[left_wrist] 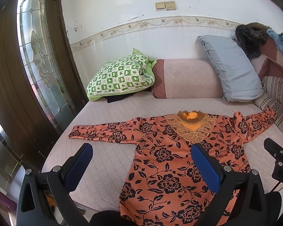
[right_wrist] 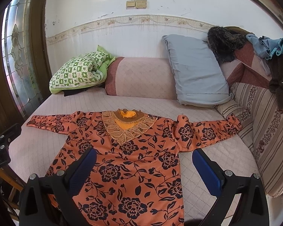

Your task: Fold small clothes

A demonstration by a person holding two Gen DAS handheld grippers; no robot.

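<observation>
Left wrist view: orange floral top [left_wrist: 171, 169] lies flat, face up on the quilted bed [left_wrist: 107, 162], collar [left_wrist: 191, 115] pointing away toward the wall, hem nearest the grippers, body axis running near-to-far, sleeves spread crosswise. Left gripper [left_wrist: 141, 169] spread wide and empty above the top's left flank, left sleeve [left_wrist: 103, 130] ahead and to its left, so it looks nearer that sleeve. Right gripper [right_wrist: 144, 171], also wide and empty, straddles the right flank; right sleeve [right_wrist: 209, 130] lies ahead-right.

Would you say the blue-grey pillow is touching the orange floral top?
Apart: the right wrist view shows bare quilted cover between the pillow and the top.
</observation>
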